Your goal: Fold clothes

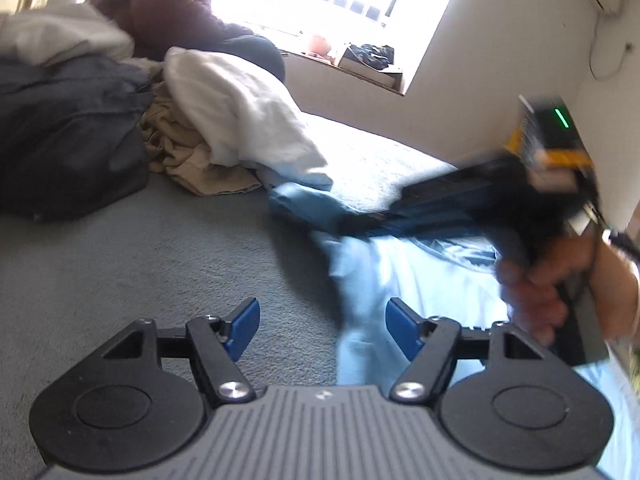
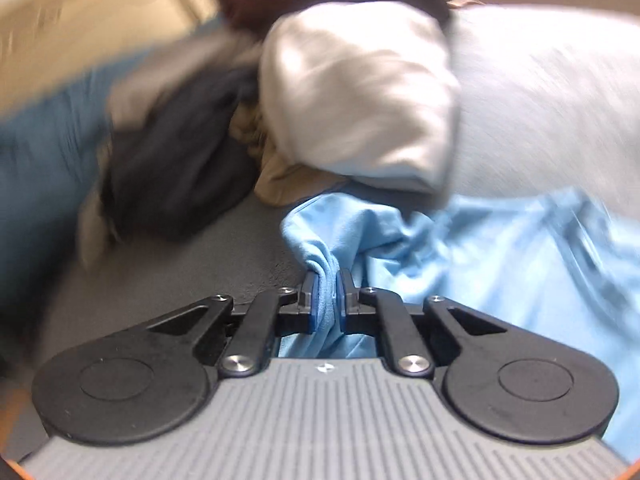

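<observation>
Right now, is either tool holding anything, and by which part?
The right tool is shut on a bunched edge of the light blue garment. The left tool is open and holds nothing.

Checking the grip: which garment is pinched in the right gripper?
The light blue garment, bunched in the right gripper; the white, tan and dark ones lie piled beyond.

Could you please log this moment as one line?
right tongs: shut on light blue garment | left tongs: open, empty | fold: not started
</observation>
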A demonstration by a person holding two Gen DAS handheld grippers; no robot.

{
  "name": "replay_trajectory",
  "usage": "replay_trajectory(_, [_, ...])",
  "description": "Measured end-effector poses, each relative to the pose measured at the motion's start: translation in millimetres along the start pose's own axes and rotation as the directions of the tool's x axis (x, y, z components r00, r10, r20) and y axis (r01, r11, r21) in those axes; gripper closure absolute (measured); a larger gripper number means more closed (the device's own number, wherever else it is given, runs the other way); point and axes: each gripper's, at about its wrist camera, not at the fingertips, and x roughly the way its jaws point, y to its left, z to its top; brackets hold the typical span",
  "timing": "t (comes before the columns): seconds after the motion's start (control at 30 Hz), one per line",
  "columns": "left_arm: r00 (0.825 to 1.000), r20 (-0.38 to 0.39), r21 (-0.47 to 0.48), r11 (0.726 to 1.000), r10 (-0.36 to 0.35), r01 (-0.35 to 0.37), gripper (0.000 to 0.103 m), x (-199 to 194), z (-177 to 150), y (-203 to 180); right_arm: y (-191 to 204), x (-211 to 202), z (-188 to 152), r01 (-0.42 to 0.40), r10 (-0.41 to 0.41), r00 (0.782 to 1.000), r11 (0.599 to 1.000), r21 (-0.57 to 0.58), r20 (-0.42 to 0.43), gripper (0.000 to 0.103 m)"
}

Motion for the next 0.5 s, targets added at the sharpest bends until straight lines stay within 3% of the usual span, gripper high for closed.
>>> replay_trajectory(0.13, [1.0,0.019,-0.034,0.999,-0.006,0.006,0.034,5.0,3.7,-3.1,-46.9,-14.7,-21.5,-0.027,0.022,0.999,0.982,0.186,0.027,0.09])
replay_trajectory(0.2, [0.999,0.032,-0.024,1.0,-0.014,0.015,0.035,9.5,6.5,-11.0,-64.0,-19.0,-29.5,-0.046,0.034,0.998,0.962,0.269,0.049,0.082])
replay_trajectory(0.27, [0.999,0.044,0.005,1.0,-0.02,0.02,0.042,16.1,8.3,-22.2,-74.7,-24.6,-33.5,-0.082,0.061,0.996,0.938,0.338,0.071,0.081])
replay_trajectory(0.37, [0.998,0.057,0.056,0.998,-0.038,0.035,0.047,29.3,11.6,-39.2,-84.5,-33.5,-31.7,-0.085,0.049,0.994,0.922,0.378,0.102,0.07])
replay_trajectory(0.5, [0.999,0.024,0.095,0.995,-0.035,0.032,0.05,53.5,14.8,-55.7,-94.7,-47.2,-26.6,-0.087,0.03,0.988,0.917,0.389,0.151,0.069])
